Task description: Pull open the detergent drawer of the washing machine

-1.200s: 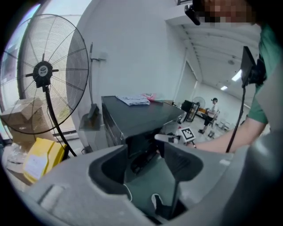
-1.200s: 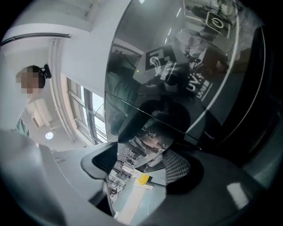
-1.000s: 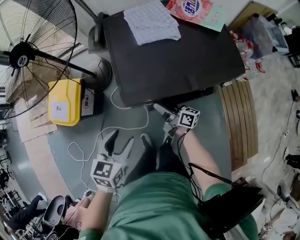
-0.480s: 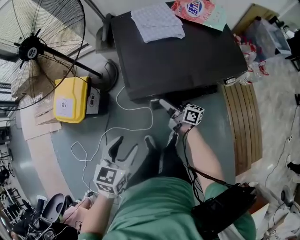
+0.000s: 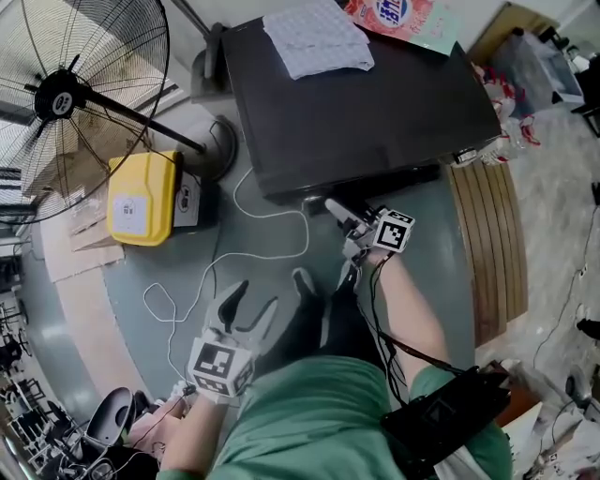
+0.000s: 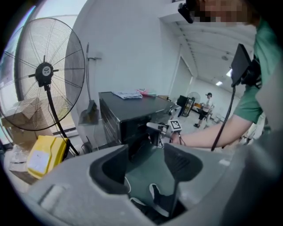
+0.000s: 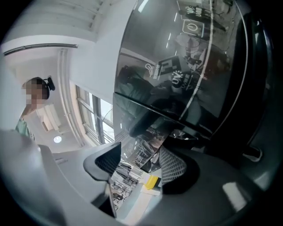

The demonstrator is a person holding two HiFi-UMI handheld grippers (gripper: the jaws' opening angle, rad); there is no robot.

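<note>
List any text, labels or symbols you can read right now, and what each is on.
No words can be read.
Washing machine front panel: a power-type symbol in a frame; the white print above it is too blurred to read.
Detergent bag: blue print, too blurred to read.
Yellow box: white label, too small to read.
</note>
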